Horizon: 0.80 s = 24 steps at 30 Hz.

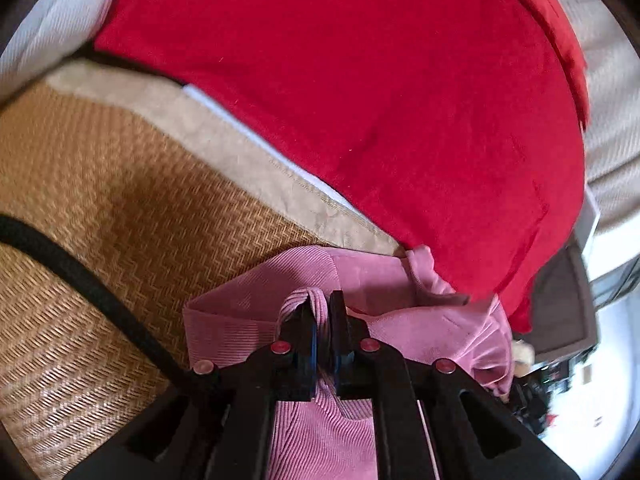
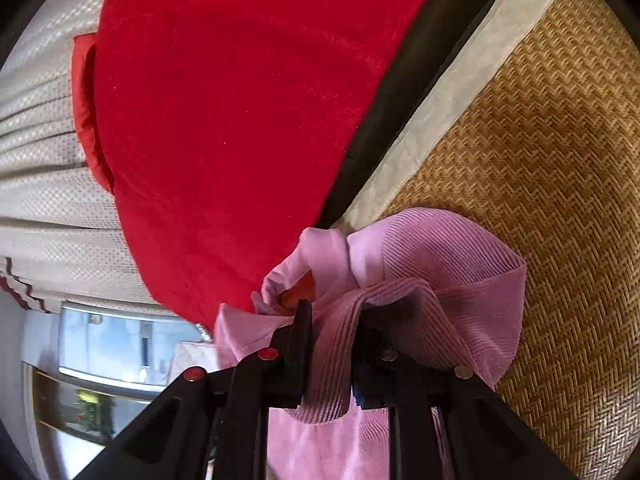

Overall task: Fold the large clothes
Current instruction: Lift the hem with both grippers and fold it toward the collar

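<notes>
A pink ribbed garment (image 1: 248,300) is bunched up over a woven straw mat (image 1: 100,208). My left gripper (image 1: 322,308) is shut on a fold of its ribbed edge. In the right wrist view my right gripper (image 2: 332,316) is shut on another fold of the same pink garment (image 2: 440,256), which drapes over the right finger and hides it. Both grippers hold the garment lifted above the mat (image 2: 552,184).
A large red cloth (image 1: 380,92) hangs behind the pink garment; it also shows in the right wrist view (image 2: 240,120). A beige band (image 2: 452,92) edges the mat. A black cord (image 1: 80,276) crosses the mat at left. Pale curtains (image 2: 44,168) and a window (image 2: 120,340) lie beyond.
</notes>
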Tool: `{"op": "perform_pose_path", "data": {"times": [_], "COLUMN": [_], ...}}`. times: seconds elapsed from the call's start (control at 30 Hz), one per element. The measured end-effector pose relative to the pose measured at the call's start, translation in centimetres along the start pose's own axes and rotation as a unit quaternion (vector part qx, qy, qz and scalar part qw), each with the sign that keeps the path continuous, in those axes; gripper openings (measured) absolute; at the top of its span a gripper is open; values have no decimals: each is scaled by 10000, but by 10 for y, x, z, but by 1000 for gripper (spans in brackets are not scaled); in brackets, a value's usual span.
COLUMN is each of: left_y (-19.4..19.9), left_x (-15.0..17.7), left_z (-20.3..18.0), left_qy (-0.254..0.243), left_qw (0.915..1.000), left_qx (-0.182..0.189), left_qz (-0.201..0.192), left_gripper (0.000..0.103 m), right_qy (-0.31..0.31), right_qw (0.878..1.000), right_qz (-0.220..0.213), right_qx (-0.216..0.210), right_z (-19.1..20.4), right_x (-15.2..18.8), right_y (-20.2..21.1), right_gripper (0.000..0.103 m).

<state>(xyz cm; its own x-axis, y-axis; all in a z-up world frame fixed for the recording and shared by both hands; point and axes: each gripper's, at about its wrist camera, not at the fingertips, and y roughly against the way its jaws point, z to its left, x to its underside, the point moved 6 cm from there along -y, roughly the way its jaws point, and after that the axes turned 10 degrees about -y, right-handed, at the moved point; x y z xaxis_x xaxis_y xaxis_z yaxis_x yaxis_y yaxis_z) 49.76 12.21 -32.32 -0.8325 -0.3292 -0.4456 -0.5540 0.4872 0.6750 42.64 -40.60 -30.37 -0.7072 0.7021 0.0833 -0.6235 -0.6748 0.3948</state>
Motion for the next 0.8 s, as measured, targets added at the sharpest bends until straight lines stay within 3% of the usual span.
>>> {"op": "perform_pose_path", "data": {"times": [0.1, 0.17, 0.2, 0.23, 0.27, 0.3, 0.37, 0.4, 0.43, 0.5, 0.53, 0.63, 0.8], "left_y": [13, 24, 30, 36, 44, 52, 83, 92, 106, 112, 110, 92, 40], "left_x": [0, 1, 1, 1, 2, 2, 0, 1, 3, 9, 12, 28, 48], "left_z": [0, -6, -10, -15, -21, -25, -35, -37, -42, -48, -52, -65, -68], "left_qy": [141, 85, 33, -28, -102, -165, -408, -479, -580, -688, -766, -1067, -1655], "left_qw": [9993, 9987, 9981, 9974, 9965, 9955, 9867, 9826, 9752, 9734, 9753, 9797, 9755], "left_qx": [305, 349, 388, 421, 402, 313, -119, -224, -412, -585, -574, -624, -1275], "left_qz": [-186, -363, -468, -583, -719, -875, -1566, -1779, -2097, -2107, -1993, -1580, -690], "left_gripper": [7, 11, 13, 20, 28, 35, 80, 87, 89, 89, 89, 89, 89], "right_qy": [-120, -36, 26, 138, 221, 378, 920, 1100, 1273, 1719, 1844, 2152, 2582], "right_qw": [9995, 9989, 9984, 9968, 9948, 9910, 9880, 9874, 9860, 9816, 9798, 9743, 9581], "right_qz": [163, 116, -5, -220, -423, -714, -818, -784, -790, -766, -756, -505, -535], "right_qx": [-258, -453, -562, -756, -897, -1072, -932, -829, -733, -314, -133, 423, 1121], "right_z": [7, 18, 24, 33, 45, 54, 74, 80, 84, 91, 90, 88, 82], "right_x": [-2, -3, -3, -2, 1, 3, 14, 20, 27, 46, 52, 73, 84], "right_y": [8, 17, 26, 40, 46, 61, 73, 73, 72, 60, 58, 29, -3], "right_gripper": [23, 31, 53, 91, 101, 103, 103, 102, 101, 96, 84, 66, 64]}}
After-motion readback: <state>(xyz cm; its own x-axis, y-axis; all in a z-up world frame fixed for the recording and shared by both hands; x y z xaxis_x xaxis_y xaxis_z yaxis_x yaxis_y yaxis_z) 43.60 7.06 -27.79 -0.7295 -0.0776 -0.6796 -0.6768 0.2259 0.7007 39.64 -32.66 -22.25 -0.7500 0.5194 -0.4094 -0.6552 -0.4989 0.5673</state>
